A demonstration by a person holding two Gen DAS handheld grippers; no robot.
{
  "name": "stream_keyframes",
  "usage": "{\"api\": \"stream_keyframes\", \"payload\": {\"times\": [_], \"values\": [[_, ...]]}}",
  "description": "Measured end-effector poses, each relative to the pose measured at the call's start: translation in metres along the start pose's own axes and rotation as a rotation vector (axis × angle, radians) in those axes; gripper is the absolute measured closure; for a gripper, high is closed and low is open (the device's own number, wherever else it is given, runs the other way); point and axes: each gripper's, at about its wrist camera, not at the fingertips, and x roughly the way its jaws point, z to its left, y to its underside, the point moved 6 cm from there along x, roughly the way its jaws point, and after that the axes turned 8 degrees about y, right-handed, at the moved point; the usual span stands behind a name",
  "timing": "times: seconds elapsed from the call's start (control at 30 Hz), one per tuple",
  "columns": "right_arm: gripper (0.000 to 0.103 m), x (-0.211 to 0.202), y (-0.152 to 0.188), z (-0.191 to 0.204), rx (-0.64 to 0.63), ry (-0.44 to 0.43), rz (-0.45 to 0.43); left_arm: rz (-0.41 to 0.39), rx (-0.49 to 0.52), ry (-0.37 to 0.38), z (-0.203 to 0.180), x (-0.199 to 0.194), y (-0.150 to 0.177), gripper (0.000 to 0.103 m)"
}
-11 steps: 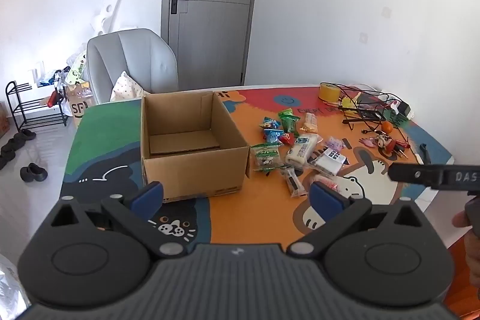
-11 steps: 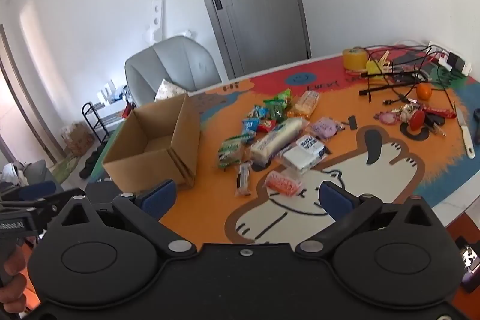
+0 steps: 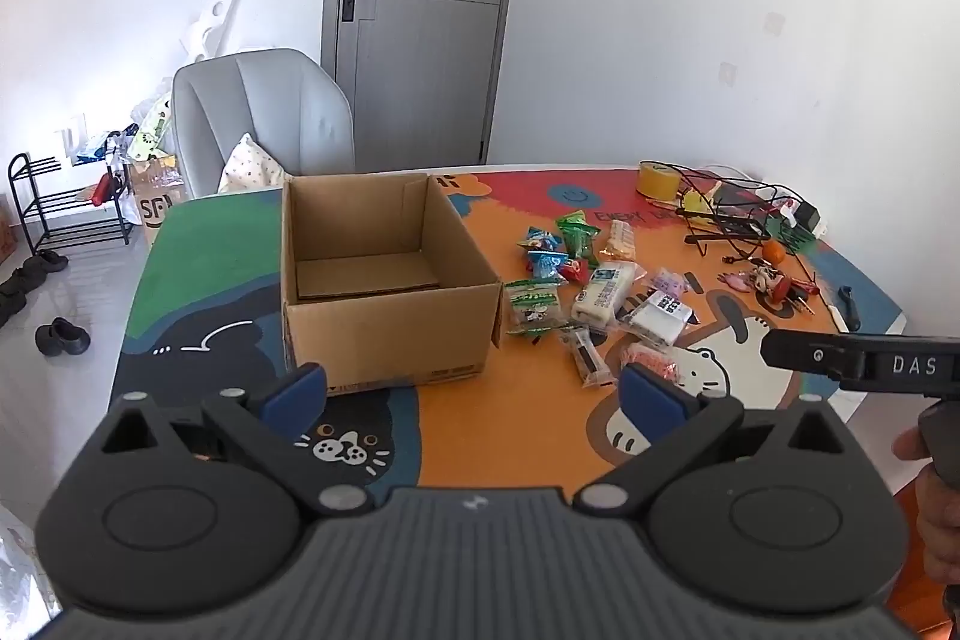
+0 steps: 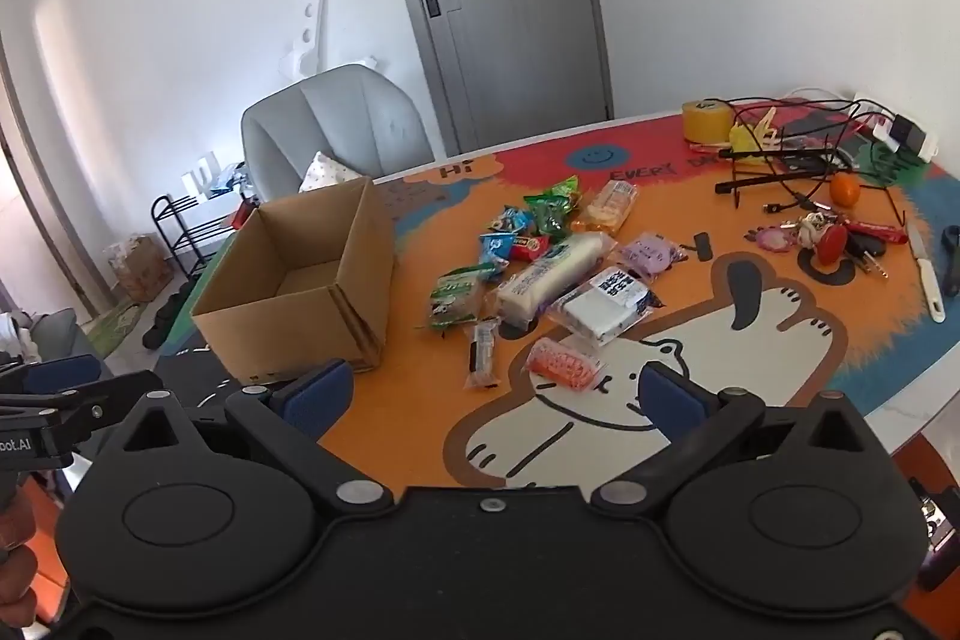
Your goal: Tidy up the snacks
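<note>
On the orange cartoon-printed table mat (image 4: 384,418), a loose heap of wrapped snacks (image 4: 540,256) is lying just to the right of an open brown cardboard box (image 3: 384,280), near enough that each packet would need only a short carry. Nothing seems to be sitting inside the box, so I judge the sorting is not yet begun. Nearest the edge where the person is standing, a small orange-pink mesh-patterned packet (image 4: 561,361) and a narrow clear-wrapped bar with a dark filling (image 4: 482,352) are lying apart from the rest, which probably makes them the easiest first picks. Behind them a long white wrapped roll (image 4: 549,274) and a flat white packet with black print (image 4: 606,304) are touching or overlapping, with green and blue crinkly bags (image 4: 528,220) further back.

Both tools are hovering above the near edge, holding nothing. The right gripper (image 4: 495,391) is standing with its blue-padded jaws wide apart, pointing at the heap, as if lining up for a grab. The left gripper (image 3: 474,388) is likewise spread open, facing the box's front wall, perhaps to steady it or to take packets on that side.

Further right, a roll of yellow tape (image 4: 708,121), a black wire stand (image 4: 786,160), a small orange fruit (image 4: 845,190) and keys with red fobs (image 4: 831,241) are lying well apart from the snacks and look like no part of the job
</note>
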Motion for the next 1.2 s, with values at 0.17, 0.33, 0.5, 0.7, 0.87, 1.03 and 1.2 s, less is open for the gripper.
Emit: {"api": "stream_keyframes", "payload": {"times": [0.17, 0.33, 0.5, 0.7, 0.87, 1.03, 1.2], "values": [[0.000, -0.015, 0.007, -0.012, -0.017, 0.013, 0.000, 0.010, -0.011, -0.011, 0.006, 0.003, 0.001, 0.000], [0.000, -0.024, 0.009, -0.016, -0.016, 0.024, -0.007, 0.007, -0.014, -0.015, 0.010, 0.003, 0.002, 0.000], [0.000, -0.028, 0.009, -0.021, -0.013, 0.031, -0.008, 0.011, -0.019, -0.013, 0.013, 0.003, 0.004, 0.000], [0.000, -0.030, 0.009, -0.023, -0.008, 0.025, -0.012, 0.005, -0.019, -0.012, 0.014, 0.002, 0.003, 0.000], [0.000, -0.029, 0.008, -0.023, -0.007, 0.036, -0.013, 0.007, -0.019, -0.012, 0.015, 0.001, 0.003, 0.000], [0.000, -0.031, 0.008, -0.023, -0.007, 0.032, -0.018, 0.007, -0.014, -0.005, 0.012, 0.001, 0.004, 0.000], [0.000, -0.030, 0.007, -0.024, -0.009, 0.039, -0.022, 0.009, -0.007, 0.003, 0.011, 0.002, 0.004, 0.000]]}}
